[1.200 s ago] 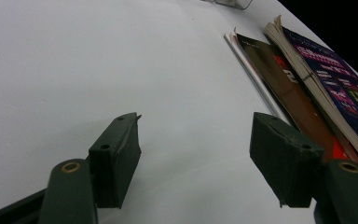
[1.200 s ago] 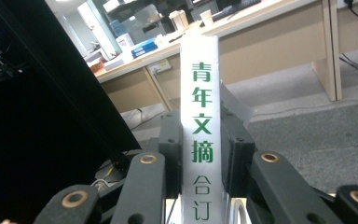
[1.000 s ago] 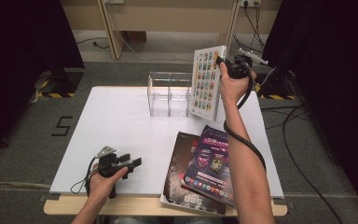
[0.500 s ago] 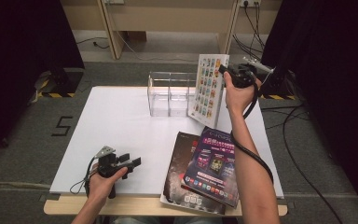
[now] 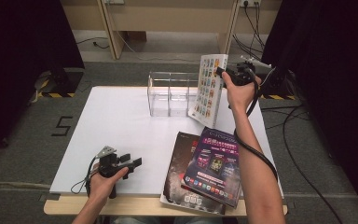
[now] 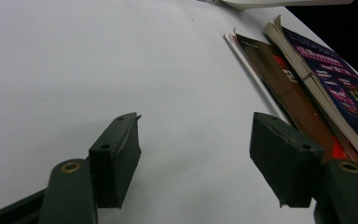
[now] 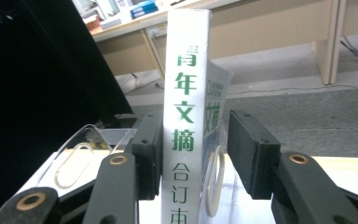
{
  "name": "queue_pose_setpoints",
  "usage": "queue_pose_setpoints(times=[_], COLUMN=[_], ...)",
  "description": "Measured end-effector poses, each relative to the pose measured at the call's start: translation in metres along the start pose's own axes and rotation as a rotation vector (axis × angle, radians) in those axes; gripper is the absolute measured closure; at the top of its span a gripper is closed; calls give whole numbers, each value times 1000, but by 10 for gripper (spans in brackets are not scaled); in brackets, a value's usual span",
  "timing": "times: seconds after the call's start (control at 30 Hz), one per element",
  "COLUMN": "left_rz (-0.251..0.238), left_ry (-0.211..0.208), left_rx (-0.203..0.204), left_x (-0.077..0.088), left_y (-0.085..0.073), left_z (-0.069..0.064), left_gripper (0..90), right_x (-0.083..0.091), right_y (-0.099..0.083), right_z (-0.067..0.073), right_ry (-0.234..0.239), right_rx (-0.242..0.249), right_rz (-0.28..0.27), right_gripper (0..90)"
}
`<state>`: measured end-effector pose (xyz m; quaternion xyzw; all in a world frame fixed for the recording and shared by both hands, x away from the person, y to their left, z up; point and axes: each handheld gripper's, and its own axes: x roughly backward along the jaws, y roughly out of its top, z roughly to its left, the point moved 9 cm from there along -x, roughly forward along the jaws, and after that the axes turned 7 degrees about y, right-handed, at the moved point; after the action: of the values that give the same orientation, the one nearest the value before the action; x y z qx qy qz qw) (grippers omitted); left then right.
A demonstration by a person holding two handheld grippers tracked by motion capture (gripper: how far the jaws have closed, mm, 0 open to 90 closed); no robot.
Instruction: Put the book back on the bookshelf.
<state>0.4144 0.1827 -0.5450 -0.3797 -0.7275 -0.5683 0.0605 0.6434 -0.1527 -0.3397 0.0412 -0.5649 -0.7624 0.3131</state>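
A white book with a colourful cover stands nearly upright at the right end of the clear organizer. My right gripper is at the book's upper edge. In the right gripper view the white spine with green characters rises between the jaws of the right gripper. These jaws have just been opening: one pad is beside the spine and a gap shows at the other. Clear walls show on both sides of the book. My left gripper rests open on the table's front left, nothing between its jaws.
Two magazines lie stacked at the front right: a purple one on a dark one. The white tabletop lies bare between them and the left gripper. A cable hangs from the right gripper along the forearm.
The book has come slightly down and more upright at the organizer's right end. The right hand shifted a little to the right. The left hand has not moved.
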Motion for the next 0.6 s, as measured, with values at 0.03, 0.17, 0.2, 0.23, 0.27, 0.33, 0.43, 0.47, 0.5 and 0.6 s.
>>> queue_pose_setpoints(times=[0.03,0.17,0.2,0.23,0.27,0.33,0.43,0.47,0.5,0.6], left_rz=[0,-7,-7,-6,-7,-11,-14,-14,-12,-10], left_ry=[1,3,3,4,3,3,6,7,9,7], left_rx=[1,3,4,4,4,4,6,8,9,7], left_x=[0,2,2,2,3,3,4,4,4,3], left_y=[0,1,1,1,1,2,2,2,2,1], left_z=[0,2,2,2,2,2,3,4,4,3], left_gripper=[320,321,321,322,322,322,322,322,322,323], right_x=[-3,-8,-8,-7,-6,-3,6,9,13,24], right_y=[0,1,0,0,-1,-3,-11,-14,-18,-25], right_z=[0,5,6,8,10,14,22,24,26,26], right_ry=[-2,-13,-11,-18,-18,-20,-10,-5,-4,2], right_rx=[1,-20,-27,-21,-14,5,33,42,49,62], right_rz=[9,59,65,69,65,54,26,22,18,3], right_gripper=[608,734,736,737,736,737,737,736,736,735])
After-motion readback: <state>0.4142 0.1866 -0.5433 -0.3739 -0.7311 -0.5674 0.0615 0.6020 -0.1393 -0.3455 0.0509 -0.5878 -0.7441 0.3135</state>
